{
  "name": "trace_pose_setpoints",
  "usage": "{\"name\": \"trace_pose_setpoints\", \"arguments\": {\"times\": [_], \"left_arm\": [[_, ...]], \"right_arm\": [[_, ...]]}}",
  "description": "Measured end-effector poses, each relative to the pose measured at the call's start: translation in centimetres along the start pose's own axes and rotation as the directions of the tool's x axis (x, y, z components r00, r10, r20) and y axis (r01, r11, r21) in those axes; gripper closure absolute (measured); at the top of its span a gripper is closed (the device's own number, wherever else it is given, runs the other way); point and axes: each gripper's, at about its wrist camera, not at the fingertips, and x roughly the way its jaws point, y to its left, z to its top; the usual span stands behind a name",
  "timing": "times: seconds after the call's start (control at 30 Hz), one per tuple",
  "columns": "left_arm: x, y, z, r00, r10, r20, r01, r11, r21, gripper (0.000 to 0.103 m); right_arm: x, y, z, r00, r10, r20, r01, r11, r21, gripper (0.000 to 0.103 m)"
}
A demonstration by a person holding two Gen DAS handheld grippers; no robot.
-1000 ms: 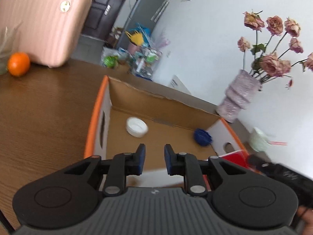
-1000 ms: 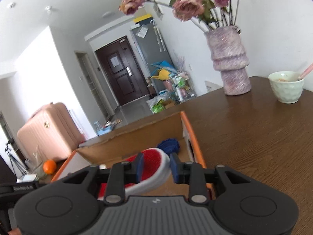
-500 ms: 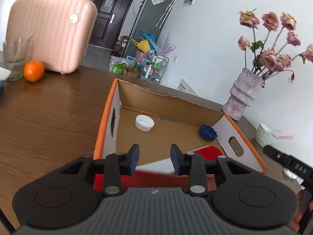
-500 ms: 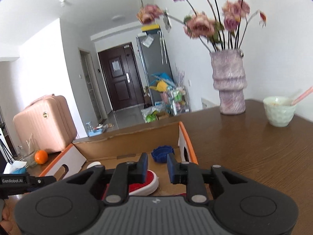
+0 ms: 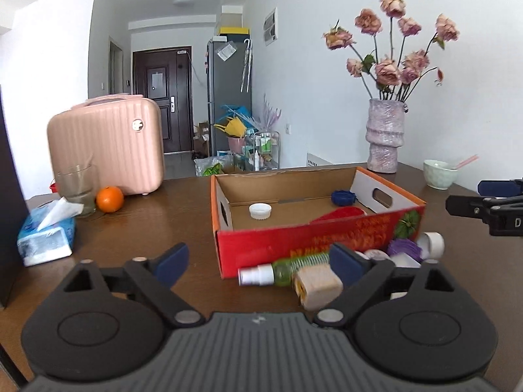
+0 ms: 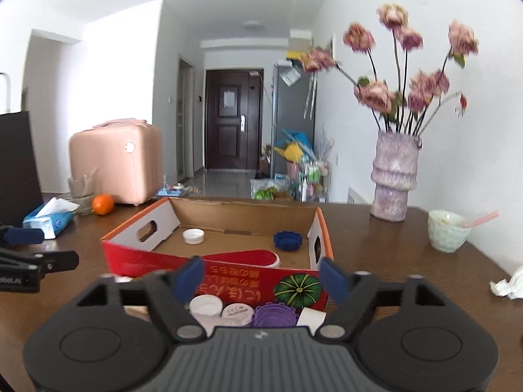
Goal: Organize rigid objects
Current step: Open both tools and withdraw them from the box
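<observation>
A red and orange cardboard box stands on the brown table and also shows in the right wrist view. Inside it lie a white cap, a blue cap and a red lid. In front of the box lie a green bottle, a beige block, a purple cap and white caps. My left gripper is open and empty, above the bottle and block. My right gripper is open and empty, above the loose caps.
A pink case, a glass, an orange and a tissue pack stand at the left. A vase of flowers and a pale bowl stand at the right. Crumpled paper lies at the far right.
Both grippers have pulled back from over the box and opened wide. The red lid that the right gripper held now lies in the box. The loose items in front came into view.
</observation>
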Motion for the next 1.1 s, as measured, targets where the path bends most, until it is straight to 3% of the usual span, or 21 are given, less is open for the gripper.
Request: {"name": "trace_pose_setpoints", "arguments": {"times": [0.13,0.33,0.47,0.63,0.87,1.1], "left_arm": [[-3.7,-0.5,-1.5,1.000,0.020,0.024,-0.021,0.999,0.032,0.000],[-8.2,-1.2,-3.5,0.999,0.000,0.042,-0.002,0.999,0.054,0.000],[-10.3,-1.3,-4.4,0.999,-0.001,0.037,-0.001,0.999,0.046,0.000],[-12.4,-1.1,-5.2,0.999,-0.006,0.043,0.006,1.000,0.002,0.000],[-13.7,-0.8,-6.1,0.999,-0.021,0.040,0.022,1.000,-0.009,0.000],[-11.4,-0.8,-6.5,1.000,-0.023,-0.017,0.022,0.999,-0.040,0.000]], "right_arm": [[-3.4,1.7,-1.6,1.000,-0.004,0.016,0.005,0.999,-0.043,0.015],[-7.8,2.9,-5.4,1.000,0.016,0.010,-0.016,1.000,-0.007,0.011],[-9.8,3.3,-7.3,0.999,0.000,-0.032,0.000,1.000,0.003,0.011],[-12.2,3.6,-7.5,1.000,-0.007,-0.018,0.007,1.000,0.000,0.011],[-14.0,4.5,-7.1,1.000,-0.011,0.007,0.011,1.000,-0.023,0.011],[-12.7,3.9,-7.5,0.999,-0.023,-0.029,0.023,1.000,0.009,0.011]]}}
